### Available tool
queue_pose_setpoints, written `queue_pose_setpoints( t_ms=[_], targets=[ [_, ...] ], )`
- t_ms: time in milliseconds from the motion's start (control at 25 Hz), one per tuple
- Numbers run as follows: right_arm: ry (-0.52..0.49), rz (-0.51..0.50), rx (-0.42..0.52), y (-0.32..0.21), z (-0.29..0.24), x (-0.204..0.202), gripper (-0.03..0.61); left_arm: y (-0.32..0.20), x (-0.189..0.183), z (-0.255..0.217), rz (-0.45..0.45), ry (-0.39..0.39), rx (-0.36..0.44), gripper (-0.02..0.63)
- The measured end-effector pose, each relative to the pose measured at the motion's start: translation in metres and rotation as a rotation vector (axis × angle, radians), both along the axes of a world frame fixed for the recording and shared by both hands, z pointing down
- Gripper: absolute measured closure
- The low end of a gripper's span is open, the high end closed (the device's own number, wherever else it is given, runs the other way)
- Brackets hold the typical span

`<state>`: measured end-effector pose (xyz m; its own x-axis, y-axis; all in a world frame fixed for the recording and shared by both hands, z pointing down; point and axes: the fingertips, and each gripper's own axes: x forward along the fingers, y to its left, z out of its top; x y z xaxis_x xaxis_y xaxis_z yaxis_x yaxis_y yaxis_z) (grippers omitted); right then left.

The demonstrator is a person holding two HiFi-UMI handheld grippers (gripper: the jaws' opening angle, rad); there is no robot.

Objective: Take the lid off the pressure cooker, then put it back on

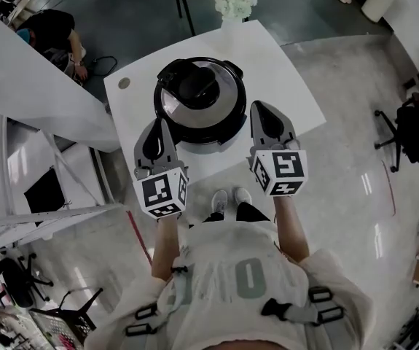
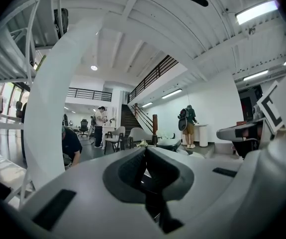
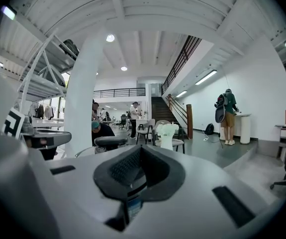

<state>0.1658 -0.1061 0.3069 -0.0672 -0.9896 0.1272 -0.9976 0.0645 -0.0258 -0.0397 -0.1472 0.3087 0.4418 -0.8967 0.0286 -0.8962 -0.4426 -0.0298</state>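
Two tongs, both closed with nothing between their tips, are held level on either side of the pressure cooker: the left tongs by its left flank, the right tongs by its right flank. Neither grips it. In the left gripper view the left tongs show their dark pads pressed together, and in the right gripper view the right tongs do the same.

The cooker stands near the front edge of a square white bench, with its lid on, the black handle on top. Towards the bench's left corner lies a small round disc. At the far edge stands a white vase of pale flowers, which also shows in the right gripper view.

The bench stands on a glossy pale grey floor; beyond it the floor turns dark grey. The person's shoes are just at the bench's near edge. At the far left a person in a dark top crouches on the floor, and a black office chair stands well off to the right.

The room is a tall white hall with a ribbed ceiling, strip lights, a thick white column and a staircase with dark rails. By the right wall a person with a backpack stands at a white counter.
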Motion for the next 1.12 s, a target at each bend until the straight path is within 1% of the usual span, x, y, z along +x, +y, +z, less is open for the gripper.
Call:
queue_pose_setpoints(
  t_ms=[160, 400, 520, 640, 680, 720, 760, 800, 840, 880, 920, 1000, 1120],
  targets=[
    [0.011, -0.033, 0.008, -0.012, 0.0, 0.01, 0.572, -0.004, 0.0, -0.001, -0.048, 0.005, 0.006, 0.595],
    [-0.033, -0.06, 0.003, -0.015, 0.004, 0.03, 0.572, -0.004, -0.007, -0.006, -0.129, -0.006, 0.025, 0.595],
    [-0.057, -0.048, 0.008, -0.017, 0.005, 0.044, 0.572, -0.005, -0.011, -0.008, -0.158, 0.017, 0.026, 0.595],
    [-0.053, -0.062, 0.0, -0.019, 0.009, 0.051, 0.571, -0.009, -0.014, 0.0, -0.156, 0.051, -0.008, 0.593],
    [-0.061, -0.078, -0.004, -0.02, 0.01, 0.051, 0.542, -0.01, -0.015, 0.002, -0.158, 0.056, -0.014, 0.593],
    [-0.077, -0.097, -0.003, -0.022, 0.012, 0.051, 0.461, -0.012, -0.016, 0.003, -0.157, 0.055, -0.016, 0.59],
    [-0.095, -0.113, 0.004, -0.025, 0.012, 0.05, 0.346, -0.013, -0.015, 0.005, -0.149, 0.049, -0.02, 0.501],
    [-0.11, -0.121, 0.019, -0.029, 0.011, 0.051, 0.174, -0.016, -0.014, 0.006, -0.134, 0.042, -0.026, 0.327],
    [-0.118, -0.12, 0.035, -0.031, 0.009, 0.052, 0.156, -0.018, -0.012, 0.007, -0.119, 0.034, -0.029, 0.258],
    [-0.122, -0.117, 0.047, -0.032, 0.007, 0.055, 0.156, -0.019, -0.01, 0.007, -0.106, 0.027, -0.029, 0.225],
    [-0.127, -0.115, 0.052, -0.033, 0.005, 0.057, 0.158, -0.019, -0.008, 0.007, -0.096, 0.02, -0.027, 0.209],
    [-0.144, -0.12, 0.047, -0.034, 0.005, 0.059, 0.158, -0.019, -0.006, 0.006, -0.085, 0.022, -0.026, 0.199],
    [-0.15, -0.141, 0.024, -0.035, 0.009, 0.056, 0.158, -0.018, -0.003, 0.006, -0.07, 0.053, -0.04, 0.193]
  ],
)
